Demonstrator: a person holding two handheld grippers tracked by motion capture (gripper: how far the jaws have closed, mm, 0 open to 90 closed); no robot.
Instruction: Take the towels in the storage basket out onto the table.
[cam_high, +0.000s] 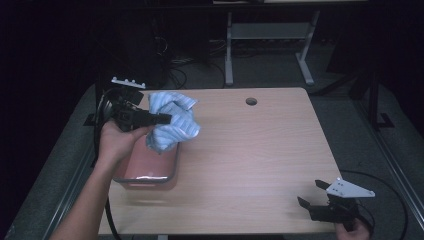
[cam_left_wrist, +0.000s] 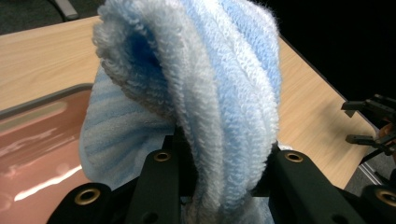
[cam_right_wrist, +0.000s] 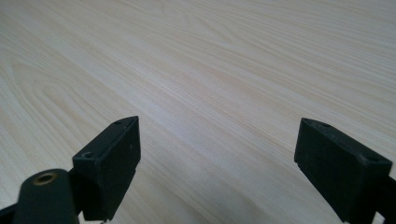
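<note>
Left gripper (cam_high: 162, 119) clamps fluffy striped towel (cam_high: 175, 125).

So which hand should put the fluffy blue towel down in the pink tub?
Probably the left. The left gripper already grips the towel just above the tub; the right gripper sits open at the table's far corner.

towel (cam_high: 172, 121) — blue-white stripes | tray (cam_high: 150, 167) — pink, grey rim | table (cam_high: 260, 155) — pale woodgrain
</note>
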